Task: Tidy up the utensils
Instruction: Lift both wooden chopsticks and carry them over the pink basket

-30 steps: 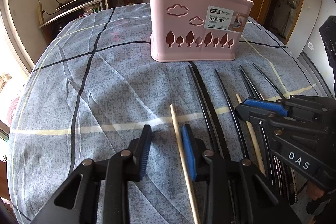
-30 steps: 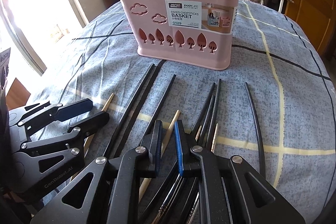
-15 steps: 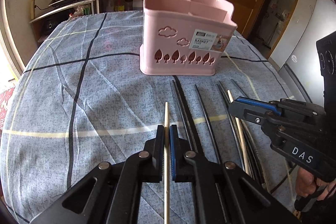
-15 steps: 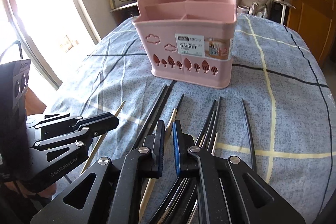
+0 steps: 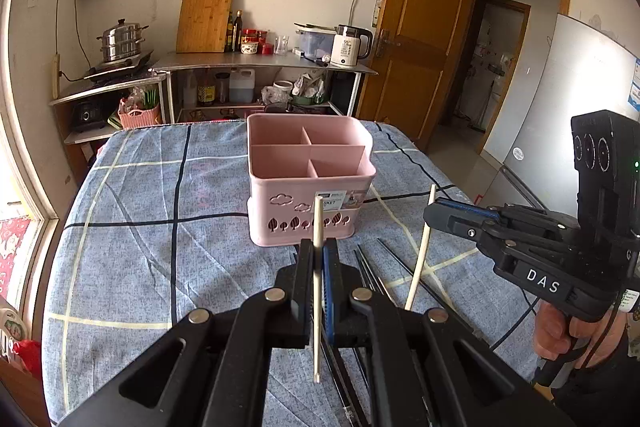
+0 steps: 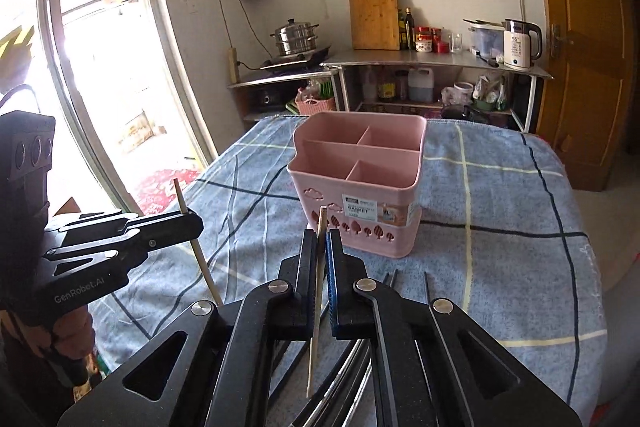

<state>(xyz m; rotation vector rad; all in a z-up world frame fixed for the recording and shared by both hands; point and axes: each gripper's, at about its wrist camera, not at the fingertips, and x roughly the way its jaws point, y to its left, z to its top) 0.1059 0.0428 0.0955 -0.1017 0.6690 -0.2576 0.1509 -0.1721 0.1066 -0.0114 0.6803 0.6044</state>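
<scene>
Left gripper (image 5: 318, 259): jaws pressed onto a pale wooden chopstick (image 5: 317, 291), pinched near mid-length, its tip sticking up past the jaws and its lower end hanging below them, clear of the worktop (image 5: 132, 247).

Right gripper (image 6: 321, 251): its jaws have just been closing and now pinch a second wooden chopstick (image 6: 316, 307) the same way, slightly tilted, tip above the jaws.

Both held sticks line up in front of the pink divided basket (image 5: 310, 183), which stands near the worktop's middle toward the far edge.

Black chopsticks (image 5: 384, 267) lie on the checked cloth between the basket and the near edge, below and beside the jaws.
</scene>
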